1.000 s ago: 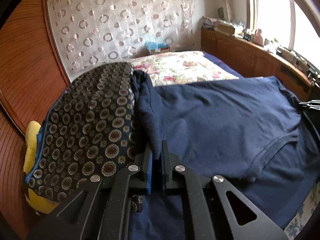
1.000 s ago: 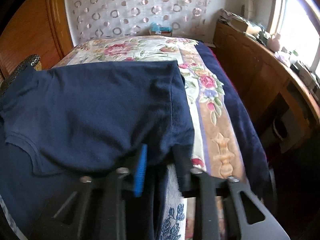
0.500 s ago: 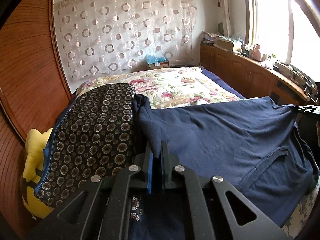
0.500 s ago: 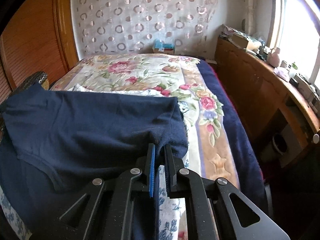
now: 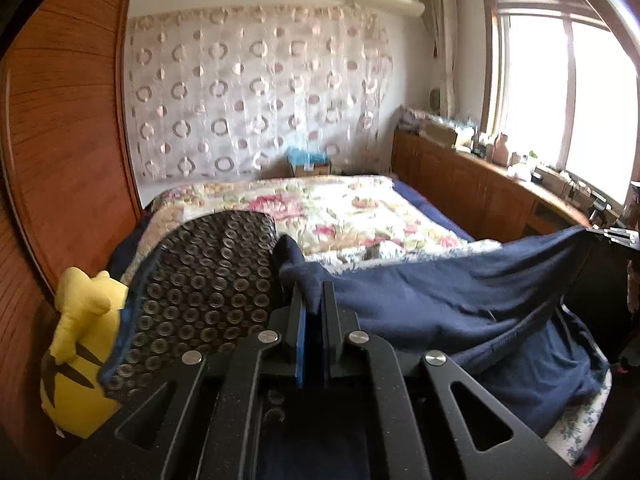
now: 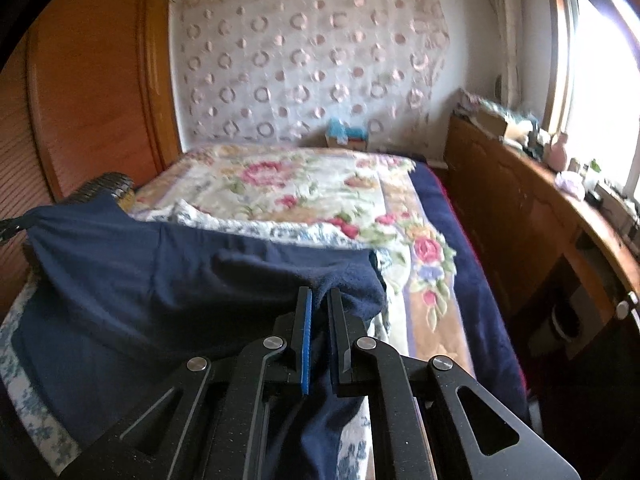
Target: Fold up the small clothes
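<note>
Navy garment (image 5: 440,300) hangs stretched between the two tools, its long axis running across the bed (image 6: 320,184) from one grip to the other. Left hand-held gripper (image 5: 314,308) is clenched on one corner of the cloth at the lower centre of its view, and the fabric runs off to the right edge of that frame. Right hand-held gripper (image 6: 320,312) is likewise clamped on the opposite corner, with the cloth spreading toward the left of its frame. Both grips sit at the near edge, so neither hand is nearer the far hem; the loose body sags onto the floral quilt (image 6: 288,184) ahead. My guess is the coming fold carries the held edge forward over that sagging part. Beside the left grip lies a patterned dark cushion (image 5: 208,280), touching the cloth, with a yellow plush toy (image 5: 80,344) beyond it; these could snag that corner.
</note>
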Tool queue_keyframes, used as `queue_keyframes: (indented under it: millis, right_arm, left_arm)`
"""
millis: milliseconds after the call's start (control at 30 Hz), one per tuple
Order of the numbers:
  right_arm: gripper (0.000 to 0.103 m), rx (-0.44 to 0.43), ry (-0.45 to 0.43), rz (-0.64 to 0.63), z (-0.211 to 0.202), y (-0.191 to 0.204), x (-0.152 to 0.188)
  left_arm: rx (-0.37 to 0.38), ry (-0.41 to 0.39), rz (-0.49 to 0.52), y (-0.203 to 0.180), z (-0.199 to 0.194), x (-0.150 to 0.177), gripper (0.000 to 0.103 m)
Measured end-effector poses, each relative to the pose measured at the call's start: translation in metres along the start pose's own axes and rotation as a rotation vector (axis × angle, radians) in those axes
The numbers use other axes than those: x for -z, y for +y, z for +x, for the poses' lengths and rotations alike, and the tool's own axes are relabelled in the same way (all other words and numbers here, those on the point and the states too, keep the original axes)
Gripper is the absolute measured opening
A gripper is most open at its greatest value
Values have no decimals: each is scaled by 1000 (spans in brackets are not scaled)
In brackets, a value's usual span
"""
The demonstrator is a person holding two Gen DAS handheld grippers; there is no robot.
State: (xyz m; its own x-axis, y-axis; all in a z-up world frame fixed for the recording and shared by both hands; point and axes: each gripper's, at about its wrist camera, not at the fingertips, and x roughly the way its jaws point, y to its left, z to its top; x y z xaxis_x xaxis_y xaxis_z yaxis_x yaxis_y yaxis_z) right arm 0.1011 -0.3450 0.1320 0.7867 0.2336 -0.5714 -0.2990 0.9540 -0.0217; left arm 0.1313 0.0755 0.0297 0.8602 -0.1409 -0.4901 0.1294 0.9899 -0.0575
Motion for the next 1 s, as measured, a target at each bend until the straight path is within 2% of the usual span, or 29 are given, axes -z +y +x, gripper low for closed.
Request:
queue_keyframes:
  millis: [133, 267, 567, 700, 833, 1000]
  right_arm:
    - [6, -16, -17, -21, -37, -4, 20]
    - [6, -30, 6, -38, -61, -5, 51]
    - [6, -57, 31, -16, -103, -9, 88]
    - [6, -74, 77, -2, -104, -13, 97]
    - [6, -77, 155, 19, -88, -18, 115]
    - [7, -65, 233, 33, -61, -23, 131]
  left_arm:
    - [3, -13, -13, 8, -24, 11, 6]
    - [-1, 0, -24, 14, -43, 33, 7]
    - [-20, 59, -66, 24, -55, 70, 7]
    - [-19, 109, -76, 25, -51, 94, 7]
    - [-44, 173, -60, 17, -42, 119, 7]
    - [-42, 208, -75, 17, -37, 132, 7]
